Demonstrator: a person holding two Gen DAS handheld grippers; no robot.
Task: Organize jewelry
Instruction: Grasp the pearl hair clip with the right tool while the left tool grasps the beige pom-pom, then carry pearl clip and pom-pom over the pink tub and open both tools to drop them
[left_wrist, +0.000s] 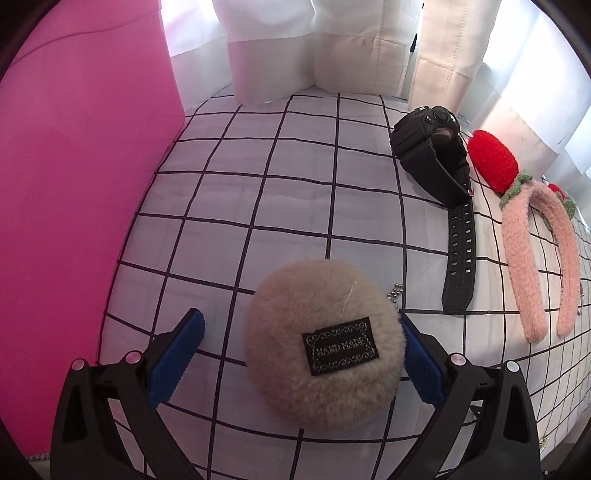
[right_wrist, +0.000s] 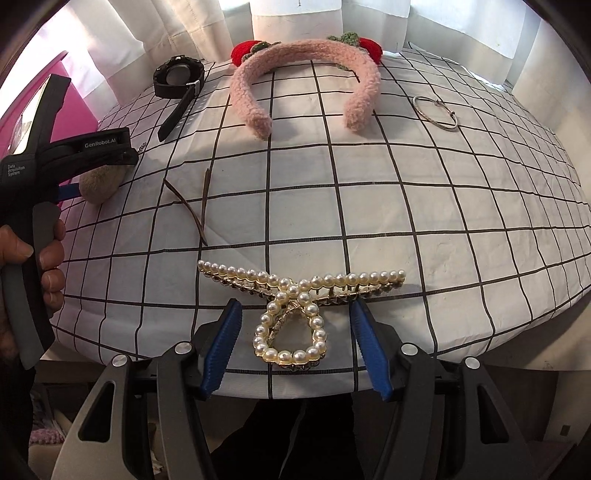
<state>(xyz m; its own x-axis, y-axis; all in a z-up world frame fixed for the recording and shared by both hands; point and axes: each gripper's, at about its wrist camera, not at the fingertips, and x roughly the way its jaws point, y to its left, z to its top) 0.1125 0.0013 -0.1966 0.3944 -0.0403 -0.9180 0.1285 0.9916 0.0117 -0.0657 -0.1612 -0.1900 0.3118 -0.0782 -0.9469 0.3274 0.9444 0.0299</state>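
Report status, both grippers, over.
Left gripper open around pompom, one pad touching. Right gripper open astride pearl clip, not gripping. Nothing in the way.

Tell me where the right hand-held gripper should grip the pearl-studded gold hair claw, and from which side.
Grip the pearl-studded gold hair claw across its teardrop pearl loop, coming straight down from above. It lies flat, the loop is narrower than the long toothed bar, and it already sits between the open fingers of the right hand-held gripper.

Fluffy beige pom-pom (left_wrist: 325, 343) with a woven black label (left_wrist: 340, 346); matt rubbery watch (left_wrist: 439, 155); fuzzy pink headband (right_wrist: 306, 81); glossy pearl clip (right_wrist: 295, 314); thin metal bangle (right_wrist: 436, 112); checked cloth (right_wrist: 406, 206), faintly creased.
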